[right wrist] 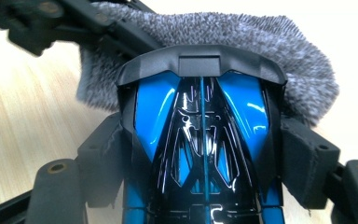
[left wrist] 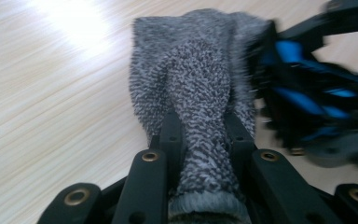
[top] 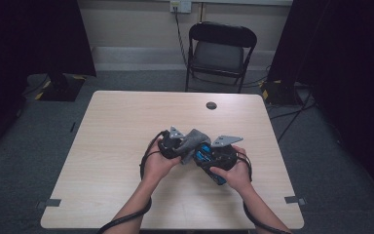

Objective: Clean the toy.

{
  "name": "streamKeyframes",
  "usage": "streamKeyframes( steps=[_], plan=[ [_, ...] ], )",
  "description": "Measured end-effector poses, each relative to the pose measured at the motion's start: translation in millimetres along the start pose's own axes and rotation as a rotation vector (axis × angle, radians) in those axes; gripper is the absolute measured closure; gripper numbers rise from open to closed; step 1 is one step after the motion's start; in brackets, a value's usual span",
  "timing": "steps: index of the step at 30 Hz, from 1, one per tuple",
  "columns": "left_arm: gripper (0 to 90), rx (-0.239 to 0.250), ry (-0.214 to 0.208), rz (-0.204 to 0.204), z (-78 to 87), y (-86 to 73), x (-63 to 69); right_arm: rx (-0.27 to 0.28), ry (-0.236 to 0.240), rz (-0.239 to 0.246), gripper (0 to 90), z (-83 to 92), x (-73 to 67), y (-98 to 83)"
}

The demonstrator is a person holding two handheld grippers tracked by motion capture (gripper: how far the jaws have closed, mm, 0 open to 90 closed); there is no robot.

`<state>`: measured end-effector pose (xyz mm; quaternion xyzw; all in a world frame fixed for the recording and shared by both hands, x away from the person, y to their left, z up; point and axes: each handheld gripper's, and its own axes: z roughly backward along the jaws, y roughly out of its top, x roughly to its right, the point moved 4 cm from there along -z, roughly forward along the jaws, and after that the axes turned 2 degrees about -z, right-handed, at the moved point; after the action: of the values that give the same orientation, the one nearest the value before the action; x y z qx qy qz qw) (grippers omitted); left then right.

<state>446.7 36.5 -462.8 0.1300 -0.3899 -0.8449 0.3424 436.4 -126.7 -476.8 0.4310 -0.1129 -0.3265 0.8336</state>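
A grey fuzzy cloth (left wrist: pixel 200 88) is pinched between the jaws of my left gripper (left wrist: pixel 200 128), which is shut on it. The cloth's free end lies against a blue and black toy car (right wrist: pixel 200 140). My right gripper (right wrist: pixel 200 135) is shut on that car, with its pads (right wrist: pixel 303 154) pressing on the car's two sides. In the high view both grippers meet just above the table's middle: the left gripper (top: pixel 174 142), the cloth (top: pixel 193 138), the car (top: pixel 205 157) and the right gripper (top: pixel 220 155). The cloth drapes over the car's front end (right wrist: pixel 261 37).
The light wooden table (top: pixel 121 122) has a round dark grommet (top: pixel 211 105) near its far edge. A black folding chair (top: pixel 221 48) stands behind the table. Dark curtains hang at both sides, and cables lie on the floor at the right.
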Motion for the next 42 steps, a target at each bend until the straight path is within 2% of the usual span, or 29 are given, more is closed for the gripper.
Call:
streamKeyframes(
  steps=[2, 3, 5, 8, 11, 16, 28, 36, 42],
  plan=[
    [74.8, 0.020, -0.018, 0.001, 0.3, 2.8, 4.0, -0.004, -0.007, -0.007, 25.5, 1.6, 2.9, -2.3],
    [74.9, 0.022, -0.015, -0.012, 1.6, 3.9, 4.2, 0.000, -0.005, -0.015, 25.5, 2.3, 4.6, -3.3],
    [74.9, 0.036, -0.042, -0.007, 2.6, 5.3, 7.7, 0.003, -0.012, -0.017, 25.5, 3.7, 7.0, -4.7],
    [74.9, 0.038, -0.044, -0.042, 4.4, 5.7, 9.9, -0.001, -0.017, -0.014, 25.5, 5.1, 8.0, -5.3],
    [75.0, 0.055, -0.070, -0.033, 6.6, 4.6, 12.0, 0.002, -0.024, -0.015, 25.5, 6.0, 9.5, -5.6],
    [75.1, 0.071, -0.095, -0.051, 12.2, 3.5, 13.5, -0.005, -0.037, -0.030, 25.5, 6.6, 14.3, -7.8],
    [75.0, 0.100, -0.164, -0.047, 22.7, -1.6, 13.7, 0.002, -0.064, -0.048, 25.5, 8.6, 25.7, -9.9],
    [75.0, 0.101, -0.185, -0.035, 27.3, -6.3, 13.2, 0.010, -0.074, -0.057, 25.5, 11.5, 29.3, -8.3],
    [75.0, 0.092, -0.188, -0.027, 34.1, -15.2, 6.4, 0.021, -0.079, -0.080, 25.5, 14.9, 34.9, -8.7]
  ],
)
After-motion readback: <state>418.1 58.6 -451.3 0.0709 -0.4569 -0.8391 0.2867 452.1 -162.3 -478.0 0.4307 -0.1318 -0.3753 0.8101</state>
